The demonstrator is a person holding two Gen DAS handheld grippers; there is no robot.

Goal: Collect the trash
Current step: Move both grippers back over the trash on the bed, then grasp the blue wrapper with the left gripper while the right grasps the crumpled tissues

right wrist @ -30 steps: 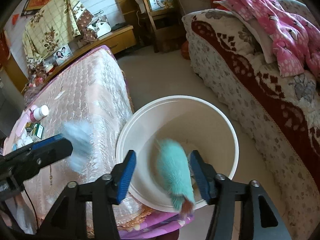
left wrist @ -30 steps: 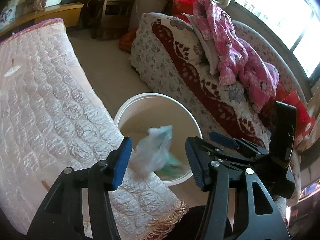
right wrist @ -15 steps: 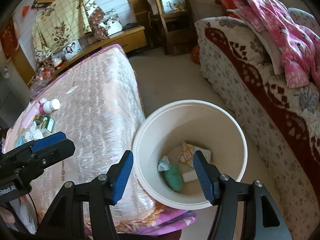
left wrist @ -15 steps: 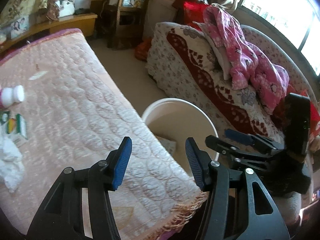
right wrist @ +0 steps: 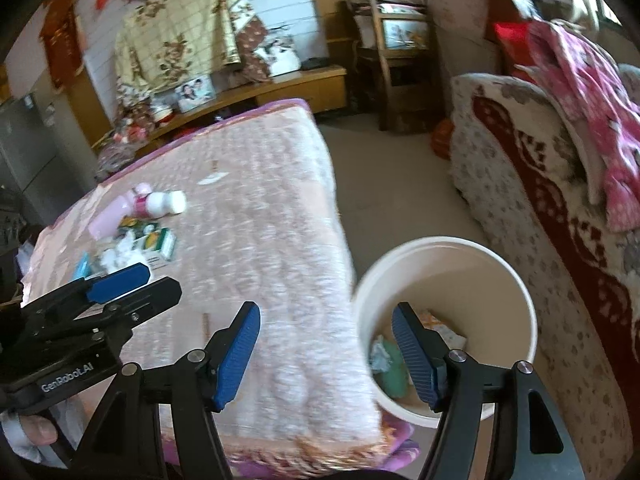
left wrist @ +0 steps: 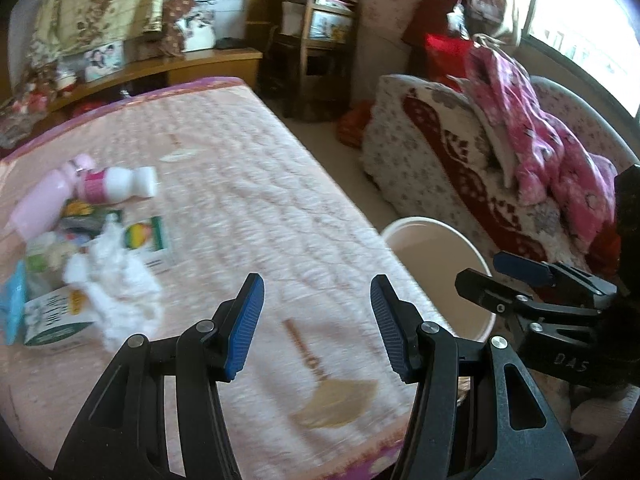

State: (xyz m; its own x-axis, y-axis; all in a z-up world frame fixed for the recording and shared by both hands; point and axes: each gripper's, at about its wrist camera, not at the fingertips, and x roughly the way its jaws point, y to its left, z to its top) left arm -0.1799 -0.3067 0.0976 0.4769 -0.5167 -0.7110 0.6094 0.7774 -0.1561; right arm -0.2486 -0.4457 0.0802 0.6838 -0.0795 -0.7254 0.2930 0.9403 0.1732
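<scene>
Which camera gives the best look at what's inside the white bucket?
The right wrist view: it looks down into the white bucket, showing wrappers and a green packet at the bottom. The left wrist view catches only the bucket's rim and inner wall.

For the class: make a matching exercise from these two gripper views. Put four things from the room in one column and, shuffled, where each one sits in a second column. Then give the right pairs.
1. white bucket
2. white bottle
3. pink blanket
4. green wrapper

a. draped over the sofa
b. lying on the quilted table cover
c. on the floor between table and sofa
d. inside the bucket

Pairs: 1-c, 2-b, 3-a, 4-d
</scene>
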